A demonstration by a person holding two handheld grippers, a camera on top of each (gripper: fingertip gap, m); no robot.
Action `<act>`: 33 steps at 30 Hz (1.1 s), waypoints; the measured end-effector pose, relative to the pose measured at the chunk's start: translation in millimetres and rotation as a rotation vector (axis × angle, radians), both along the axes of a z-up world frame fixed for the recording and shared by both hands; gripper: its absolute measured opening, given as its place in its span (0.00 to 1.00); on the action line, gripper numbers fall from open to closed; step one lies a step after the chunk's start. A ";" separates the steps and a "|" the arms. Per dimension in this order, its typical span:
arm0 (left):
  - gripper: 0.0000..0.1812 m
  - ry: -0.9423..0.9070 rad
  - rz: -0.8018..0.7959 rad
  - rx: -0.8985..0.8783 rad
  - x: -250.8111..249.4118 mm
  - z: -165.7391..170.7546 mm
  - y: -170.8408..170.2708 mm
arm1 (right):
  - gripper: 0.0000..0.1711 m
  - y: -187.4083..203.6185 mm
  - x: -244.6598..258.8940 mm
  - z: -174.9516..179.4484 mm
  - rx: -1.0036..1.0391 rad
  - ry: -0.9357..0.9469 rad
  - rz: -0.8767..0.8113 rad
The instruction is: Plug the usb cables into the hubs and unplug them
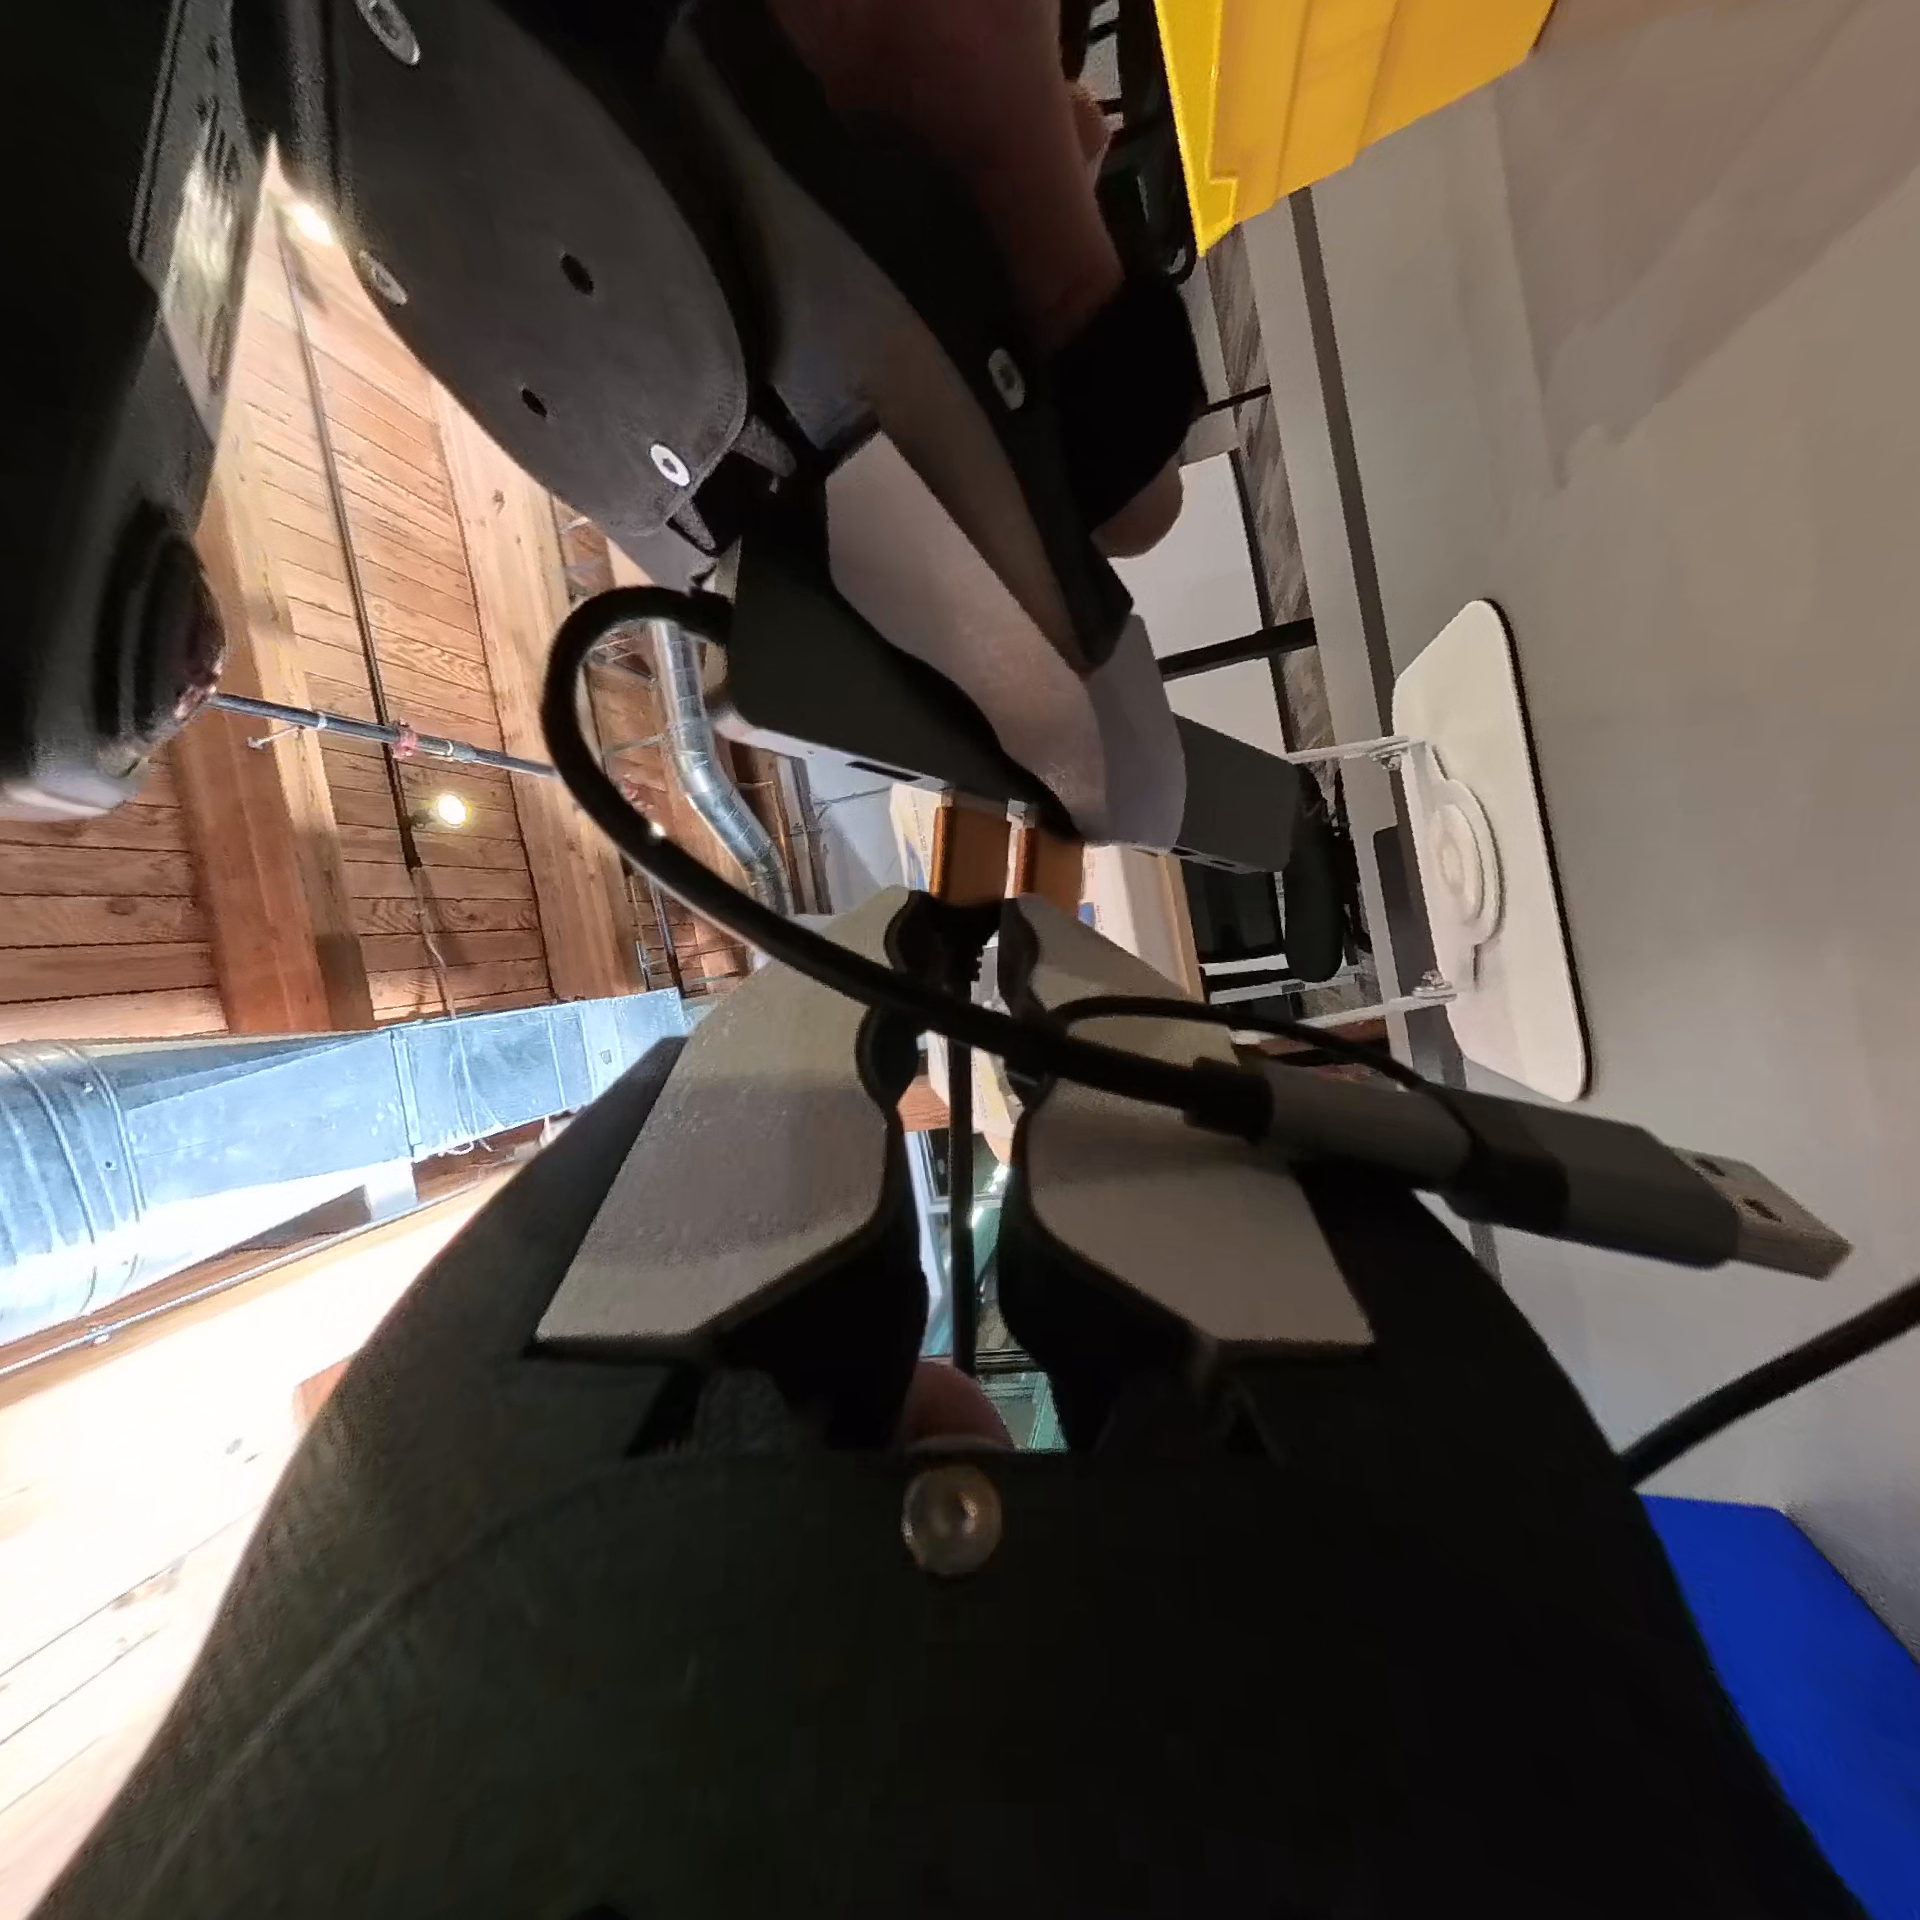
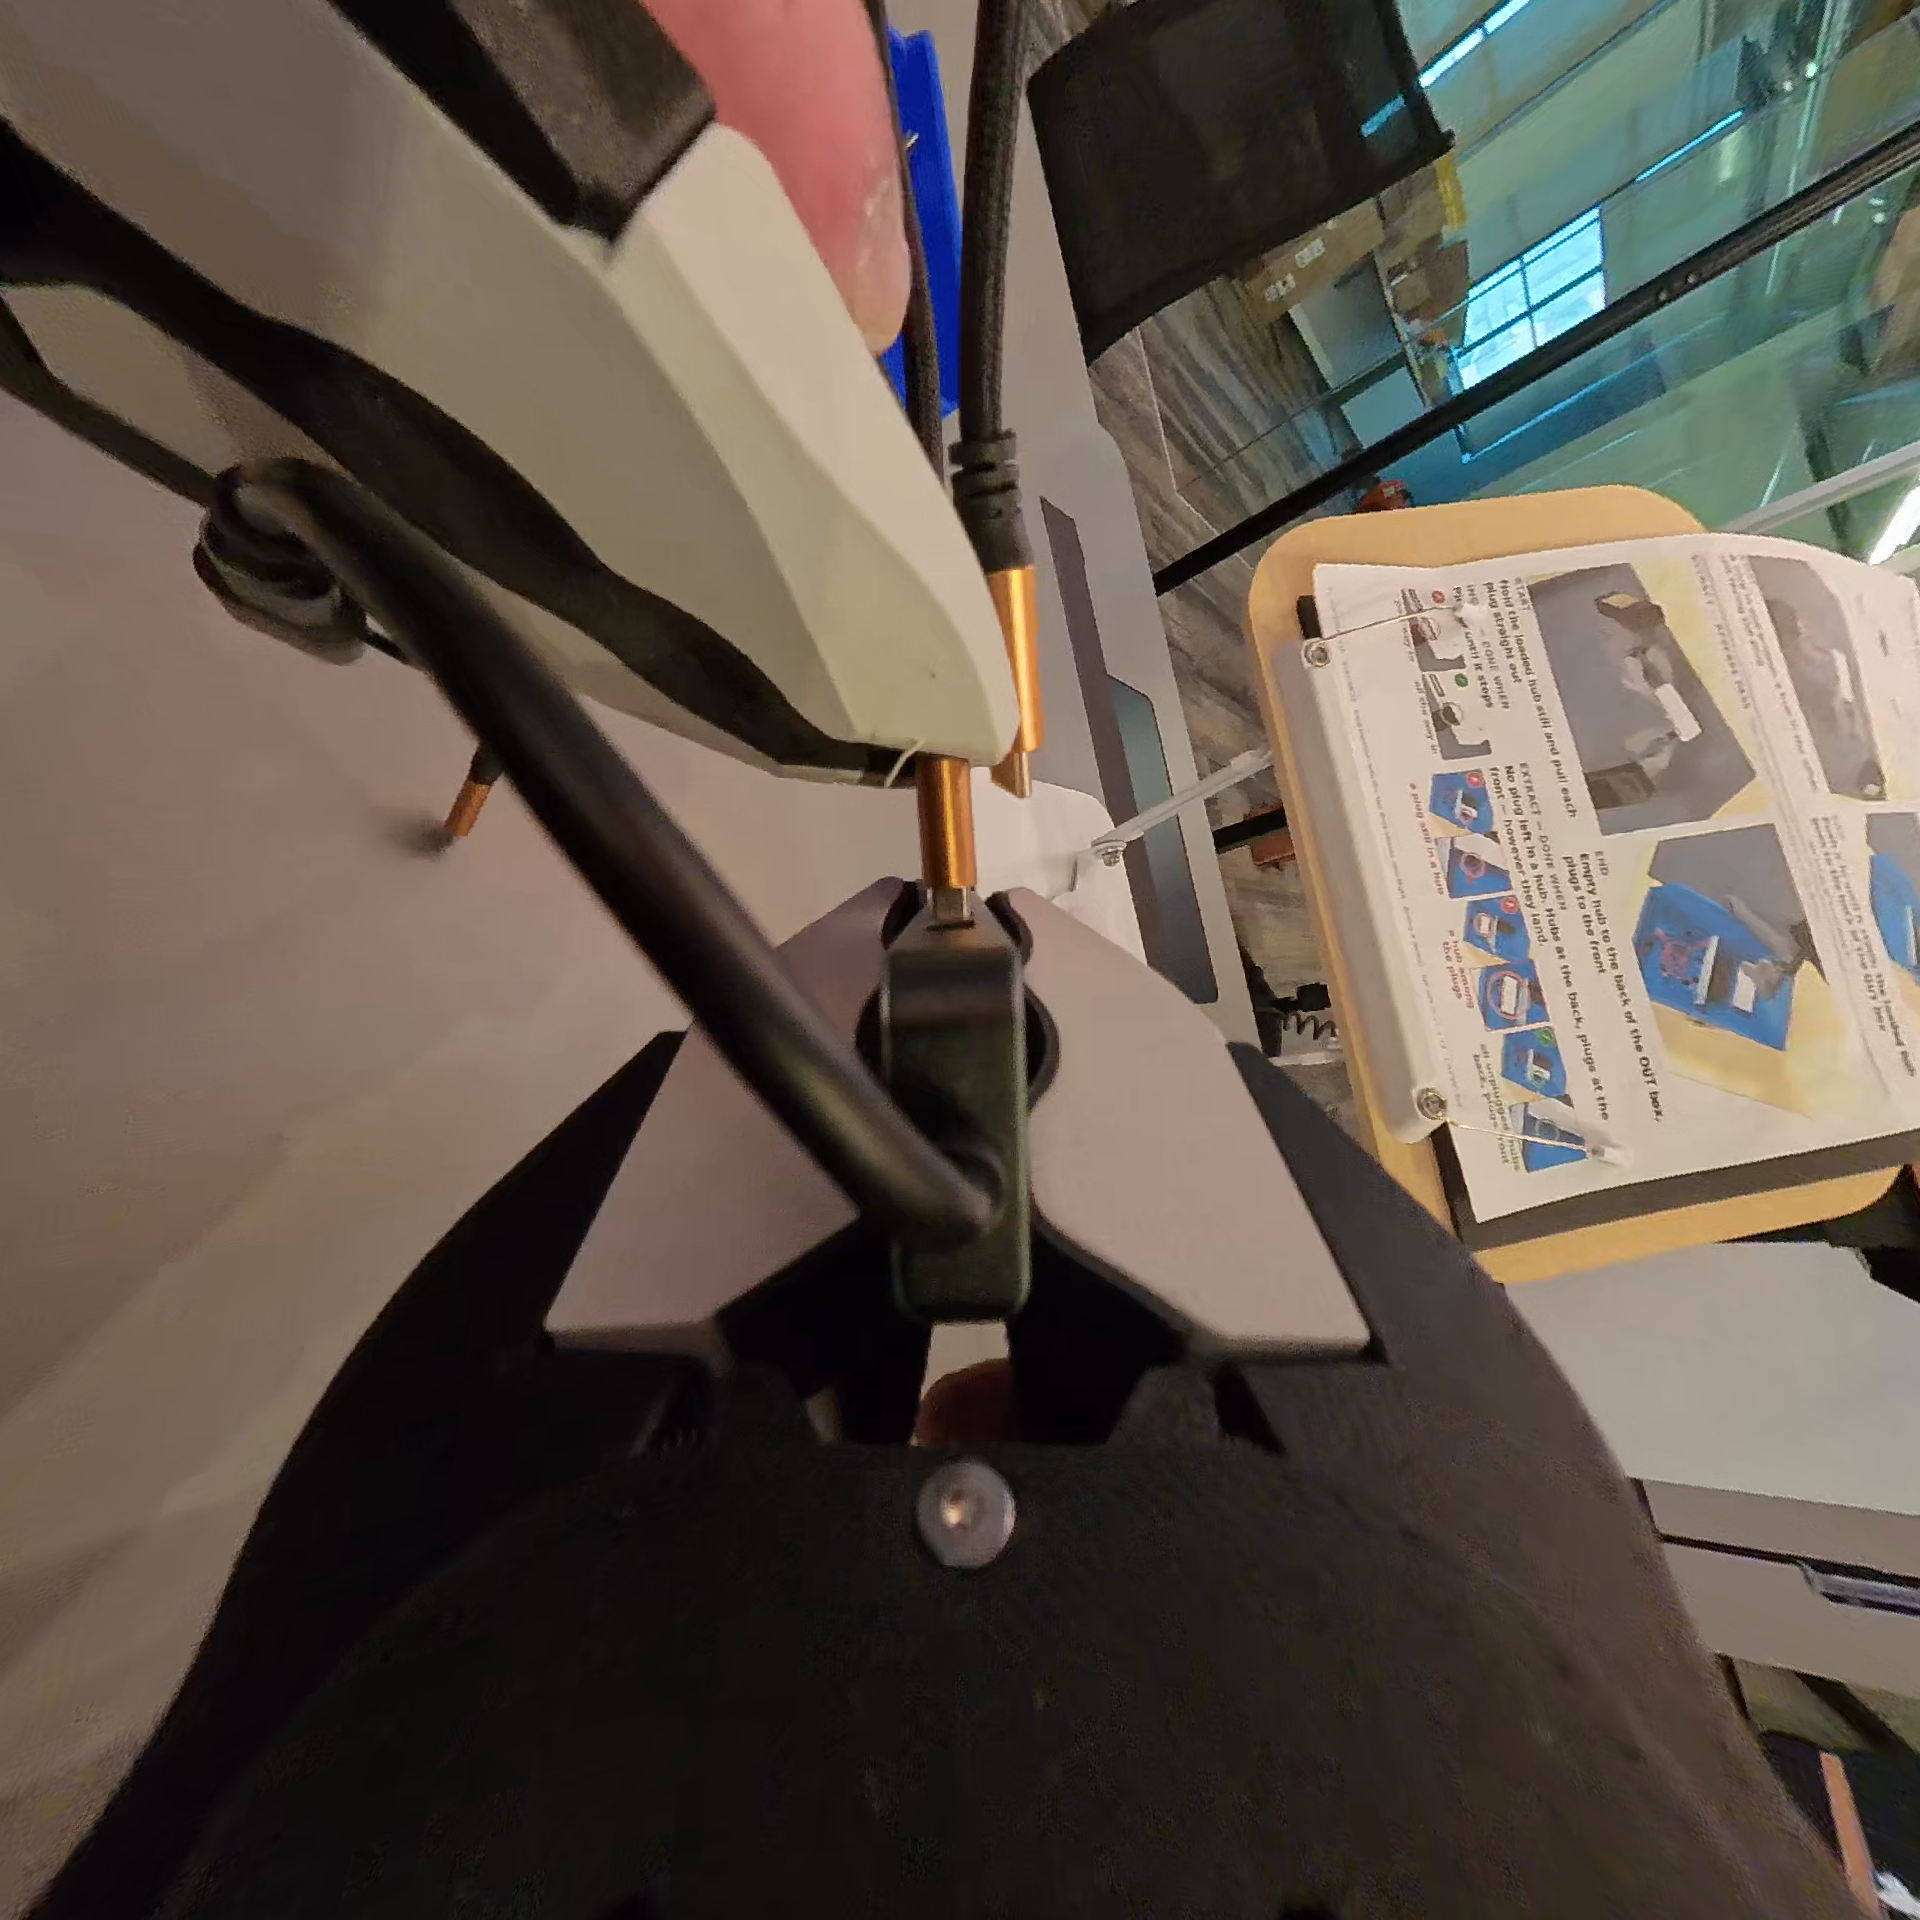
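Observation:
My right gripper (image 2: 956, 914) is shut on a small black USB hub (image 2: 956, 1101), seen end-on. The hub's own black cable (image 2: 623, 831) loops away to the left. An orange USB plug (image 2: 945, 836) meets the hub's top port with its metal tip; I cannot tell how deep it sits. My left gripper (image 1: 966, 920) is shut on this orange plug (image 1: 971, 862), whose thin cable runs down between the fingers. In the left wrist view the hub (image 1: 1236, 800) sits under the right gripper's fingers (image 1: 966, 644). The hub cable's grey USB plug (image 1: 1662, 1195) hangs free.
A second orange plug (image 2: 1013, 665) on a braided cable hangs just behind the first. A third one (image 2: 468, 805) lies on the white table (image 1: 1714, 520). A blue mat (image 1: 1808, 1683), a yellow bin (image 1: 1330, 94), a white stand plate (image 1: 1486, 831) and an instruction board (image 2: 1558, 883) surround the work. One gripper's finger ends stand about 5 centimeters off the other's.

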State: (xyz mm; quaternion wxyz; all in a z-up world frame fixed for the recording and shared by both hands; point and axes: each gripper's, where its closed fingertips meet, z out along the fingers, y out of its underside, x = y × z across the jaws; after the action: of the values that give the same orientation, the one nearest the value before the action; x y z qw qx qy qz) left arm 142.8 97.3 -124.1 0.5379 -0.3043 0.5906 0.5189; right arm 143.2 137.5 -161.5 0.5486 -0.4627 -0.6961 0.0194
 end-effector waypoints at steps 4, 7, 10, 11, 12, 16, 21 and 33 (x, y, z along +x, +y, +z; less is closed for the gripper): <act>0.06 -0.045 0.010 0.014 0.9 7.0 1.4 | 0.06 -0.2 0.0 6.3 0.028 0.001 -0.020; 0.06 -0.058 0.010 0.009 0.7 3.4 0.4 | 0.06 0.8 0.3 5.5 0.090 -0.035 -0.034; 0.05 -0.061 0.011 -0.011 0.0 -4.9 0.3 | 0.07 3.8 0.8 3.8 0.182 -0.088 -0.051; 0.05 -0.062 0.004 -0.007 0.0 -7.1 -1.1 | 0.07 3.7 0.6 4.0 0.205 -0.095 -0.049; 0.06 -0.062 0.008 -0.012 -0.9 -9.7 -0.8 | 0.07 4.6 0.1 2.7 0.235 -0.110 -0.053; 0.05 -0.090 0.032 -0.026 -2.3 -12.1 2.0 | 0.07 6.4 -1.0 3.4 0.313 -0.143 -0.071; 0.05 -0.131 0.031 -0.035 -0.5 -7.6 2.5 | 0.07 6.4 -0.6 8.7 0.355 -0.143 -0.087; 0.06 -0.183 0.050 -0.115 3.0 -9.4 3.8 | 0.07 5.6 -3.4 8.6 0.370 -0.131 -0.064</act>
State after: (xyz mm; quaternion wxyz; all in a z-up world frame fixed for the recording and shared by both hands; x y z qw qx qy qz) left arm 145.8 101.0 -133.5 0.5579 -0.3954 0.5603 0.4674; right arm 139.8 143.1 -152.9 0.5784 -0.3763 -0.7067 -0.1564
